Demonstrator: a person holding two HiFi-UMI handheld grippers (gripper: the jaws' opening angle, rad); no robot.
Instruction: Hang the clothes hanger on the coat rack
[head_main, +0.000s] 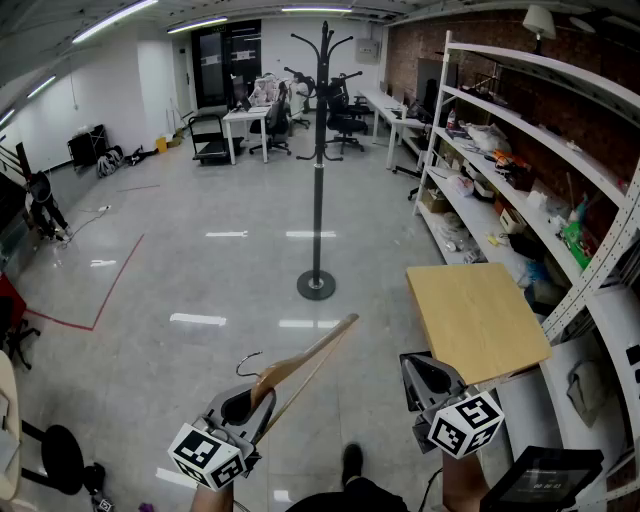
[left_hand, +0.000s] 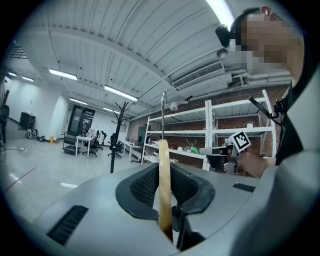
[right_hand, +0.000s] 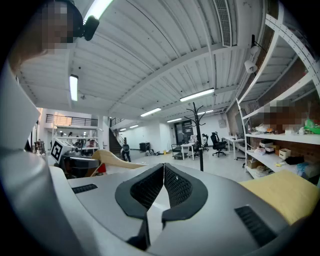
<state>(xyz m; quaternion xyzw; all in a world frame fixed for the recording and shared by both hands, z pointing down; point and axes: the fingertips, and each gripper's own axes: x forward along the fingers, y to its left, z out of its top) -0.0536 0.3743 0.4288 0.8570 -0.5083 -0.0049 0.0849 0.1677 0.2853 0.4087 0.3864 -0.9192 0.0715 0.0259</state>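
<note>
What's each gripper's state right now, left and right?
Left gripper: closed on the light wooden clothes hanger with a metal hook.
Right gripper: closed, holding nothing.

No word, number or brand can be read anywhere. The only printed marks are black-and-white square code patterns, without letters or digits, on the white marker cube (head_main: 208, 455) of the left tool (head_main: 243, 405) and on the like cube (head_main: 465, 423) of the right tool (head_main: 425, 375). Packages on the white metal shelves (head_main: 540, 64) are too small to read.

Coat rack (head_main: 318, 150) ahead, shelving (head_main: 560, 68) at right
</note>
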